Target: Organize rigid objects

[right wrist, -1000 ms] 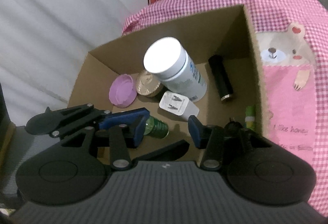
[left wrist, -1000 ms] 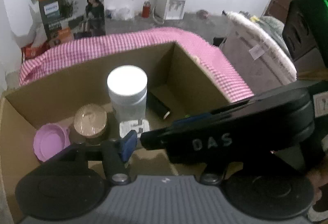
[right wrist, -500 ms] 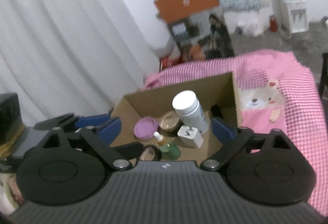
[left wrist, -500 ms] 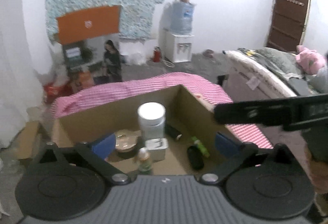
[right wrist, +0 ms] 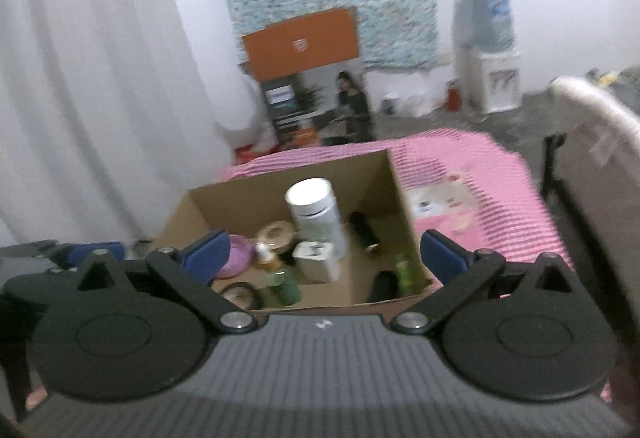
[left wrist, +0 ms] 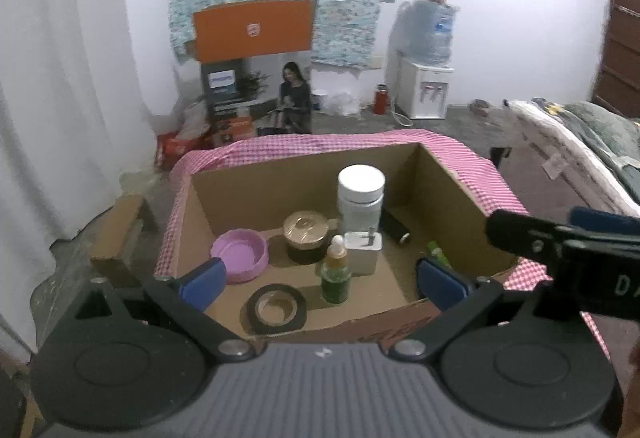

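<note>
Left gripper [left wrist: 320, 280] and right gripper [right wrist: 324, 252]: both spread, empty. Dropper bottle [left wrist: 336, 274] upright in box [left wrist: 280, 173], near middle. We judge it light, glassy, slippery; we grip body, not cap.

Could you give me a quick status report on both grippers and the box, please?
Left gripper open, empty. Right gripper open, empty. Box holds bottle, tape, jar. Nothing in the way.

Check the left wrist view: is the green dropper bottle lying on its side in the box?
No, the green dropper bottle stands upright on the floor of the cardboard box, beside the white charger.
</note>
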`<state>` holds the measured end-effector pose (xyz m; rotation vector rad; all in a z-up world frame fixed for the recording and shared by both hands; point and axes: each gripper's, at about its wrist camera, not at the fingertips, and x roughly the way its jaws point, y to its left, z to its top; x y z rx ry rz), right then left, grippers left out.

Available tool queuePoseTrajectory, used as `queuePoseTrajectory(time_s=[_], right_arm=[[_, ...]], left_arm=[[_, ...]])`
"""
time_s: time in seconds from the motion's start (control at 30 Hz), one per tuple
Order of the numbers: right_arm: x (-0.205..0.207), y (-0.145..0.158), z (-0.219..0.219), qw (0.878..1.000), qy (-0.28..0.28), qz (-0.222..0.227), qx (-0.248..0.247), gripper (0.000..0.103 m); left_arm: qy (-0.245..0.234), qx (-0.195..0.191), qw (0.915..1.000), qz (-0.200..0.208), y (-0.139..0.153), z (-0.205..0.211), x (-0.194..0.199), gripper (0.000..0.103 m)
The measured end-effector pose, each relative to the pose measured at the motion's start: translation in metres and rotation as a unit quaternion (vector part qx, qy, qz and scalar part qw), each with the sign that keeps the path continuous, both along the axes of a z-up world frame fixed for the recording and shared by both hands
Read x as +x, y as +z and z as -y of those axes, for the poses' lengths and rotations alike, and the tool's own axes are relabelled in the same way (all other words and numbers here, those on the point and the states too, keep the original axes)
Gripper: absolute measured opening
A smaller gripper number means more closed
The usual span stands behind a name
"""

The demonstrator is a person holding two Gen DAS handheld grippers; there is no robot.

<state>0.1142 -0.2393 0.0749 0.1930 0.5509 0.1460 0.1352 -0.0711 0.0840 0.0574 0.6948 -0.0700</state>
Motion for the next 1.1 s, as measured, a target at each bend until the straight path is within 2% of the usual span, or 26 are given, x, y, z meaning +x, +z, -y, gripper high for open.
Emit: queuePoseTrajectory(time_s=[0.13,0.3,0.5,0.73,1.1], right_arm=[[-0.005,-0.002,-0.011,0.999,-0.017,0.003,-0.038,0.102],[-0.015,-0.008,-0.016,0.996,-0.043,0.024,-0.075,0.102],[-0.020,-0.024,-0.010,0.996,-0.052,0.008,-0.069,0.102],[-0.002,-0.046,-0.034,0.997,-0.003,-0.027,-0.072,0.102],[0.018,-0.059,-0.059,0.996,0.017,-0.054,-0.067,0.102]], left_arm=[[-0.004,0.015,0.9999,-0.002,-0.006,-0.003,-0.001,0.103],[0.026,0.020,0.9994,0.012,-0.012,-0.015,-0.005,0.103],[0.063,0.008,0.9980,0.004,-0.021,-0.037,-0.006,0.103],[0.092,0.014,0.9956,-0.005,-0.030,-0.052,-0.008,0.103],[0.092,0.028,0.9952,-0.018,-0.036,-0.055,-0.009,0.103]])
